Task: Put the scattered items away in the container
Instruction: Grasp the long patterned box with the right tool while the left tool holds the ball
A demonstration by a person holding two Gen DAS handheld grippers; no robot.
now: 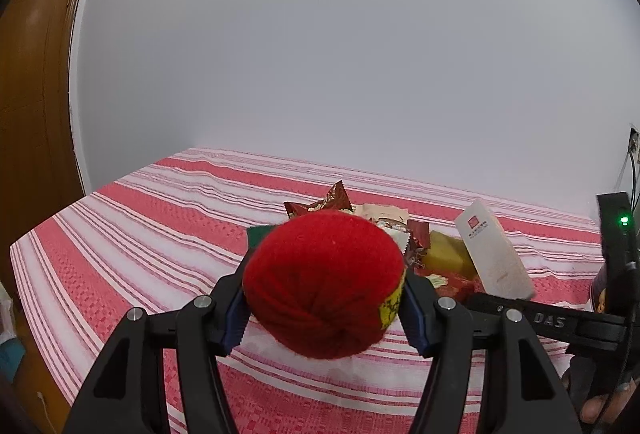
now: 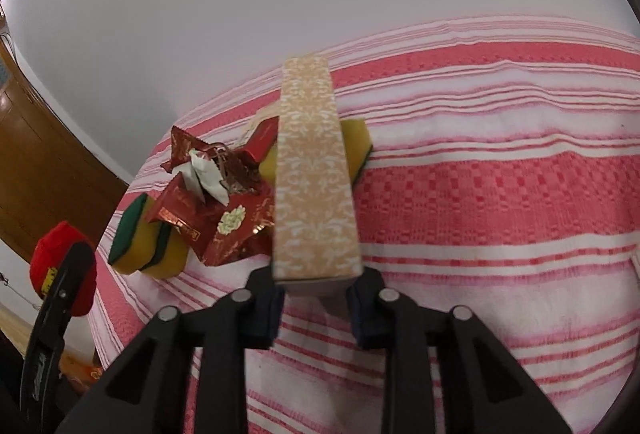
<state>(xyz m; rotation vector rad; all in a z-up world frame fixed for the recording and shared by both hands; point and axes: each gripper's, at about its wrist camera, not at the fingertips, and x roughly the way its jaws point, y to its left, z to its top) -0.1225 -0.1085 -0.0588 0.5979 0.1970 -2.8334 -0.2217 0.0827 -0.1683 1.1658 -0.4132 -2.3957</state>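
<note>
**Both tongs carry a thing above the striped surface**

The left tongs are clenched on a red fabric ball with a yellow patch on its side; the blue pads press it from both sides, and it is lifted over the red and white striped cloth. The right tongs grasp the near end of a long beige patterned box, which points away over the pile. The pile lies on the surface: red wrappers, a crumpled white paper and yellow sponges with green backs. No container is seen.
</note>
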